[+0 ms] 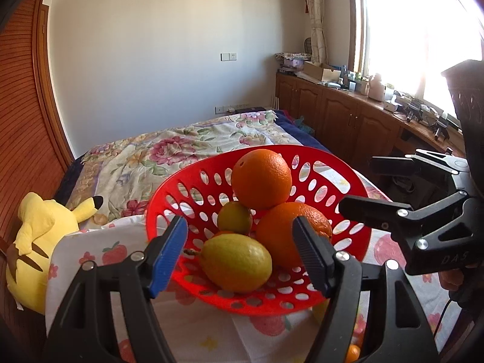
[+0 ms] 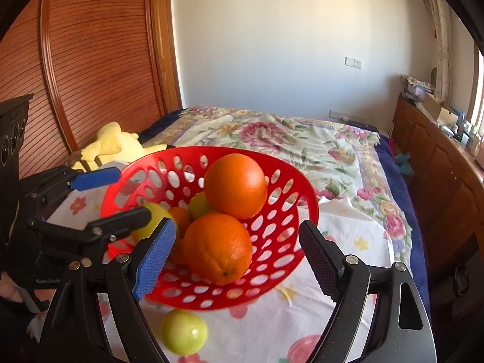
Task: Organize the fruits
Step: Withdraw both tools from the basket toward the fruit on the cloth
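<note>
On the fruit-print cloth beside the bed, my left claw hung spread and empty over the red basket's near rim, a lemon just beyond its blue pad. Oranges were piled at the centre. To the right, my right claw also stood spread, holding nothing. A green fruit lay loose below it, outside the basket; I judged it best gathered next, approached low and closed on gently.

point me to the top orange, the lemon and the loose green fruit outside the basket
top orange [image 1: 261,178]: left wrist view, middle of its skin.
lemon [image 1: 237,261]: left wrist view, centre of its body.
green fruit [image 2: 184,335]: right wrist view, centre of it, on the cloth.
</note>
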### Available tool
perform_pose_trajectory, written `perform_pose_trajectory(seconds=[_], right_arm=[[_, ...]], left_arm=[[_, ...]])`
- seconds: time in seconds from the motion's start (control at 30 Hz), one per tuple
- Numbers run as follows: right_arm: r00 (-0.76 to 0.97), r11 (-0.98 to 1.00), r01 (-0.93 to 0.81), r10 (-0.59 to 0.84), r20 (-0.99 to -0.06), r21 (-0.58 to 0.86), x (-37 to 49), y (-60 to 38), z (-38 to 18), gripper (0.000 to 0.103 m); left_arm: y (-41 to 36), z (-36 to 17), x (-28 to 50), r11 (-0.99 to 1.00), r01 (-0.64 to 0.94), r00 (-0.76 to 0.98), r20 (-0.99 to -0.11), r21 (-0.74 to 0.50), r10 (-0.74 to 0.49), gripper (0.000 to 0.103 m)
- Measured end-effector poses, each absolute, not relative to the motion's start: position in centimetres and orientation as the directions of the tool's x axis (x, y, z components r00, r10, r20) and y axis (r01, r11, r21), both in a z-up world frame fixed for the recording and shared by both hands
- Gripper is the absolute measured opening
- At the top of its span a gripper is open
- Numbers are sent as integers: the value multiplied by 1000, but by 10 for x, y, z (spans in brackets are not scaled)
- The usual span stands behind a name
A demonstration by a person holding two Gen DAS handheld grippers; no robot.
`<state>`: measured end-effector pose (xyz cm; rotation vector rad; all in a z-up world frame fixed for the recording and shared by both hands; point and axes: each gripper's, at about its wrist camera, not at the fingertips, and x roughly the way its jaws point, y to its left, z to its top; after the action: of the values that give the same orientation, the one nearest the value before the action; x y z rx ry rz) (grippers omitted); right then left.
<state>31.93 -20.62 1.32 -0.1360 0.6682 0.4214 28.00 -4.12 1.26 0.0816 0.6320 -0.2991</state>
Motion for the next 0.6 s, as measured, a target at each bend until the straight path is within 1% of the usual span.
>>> perform_pose_trajectory(seconds=[0.23, 0.47, 0.6], right_arm=[[720, 911, -413, 340, -605, 20, 276, -204, 14, 85], [708, 918, -394, 337, -620, 50, 241, -205, -6, 85], [697, 917, -393, 341, -630, 62, 226, -204, -15, 80]], left_arm=[[-20, 14, 240, 955, 297, 776, -581, -9, -247, 73], [11, 0, 194, 959, 283, 778, -578, -25, -245, 73], [26, -11, 174, 966, 259, 785, -581, -11, -217, 73]])
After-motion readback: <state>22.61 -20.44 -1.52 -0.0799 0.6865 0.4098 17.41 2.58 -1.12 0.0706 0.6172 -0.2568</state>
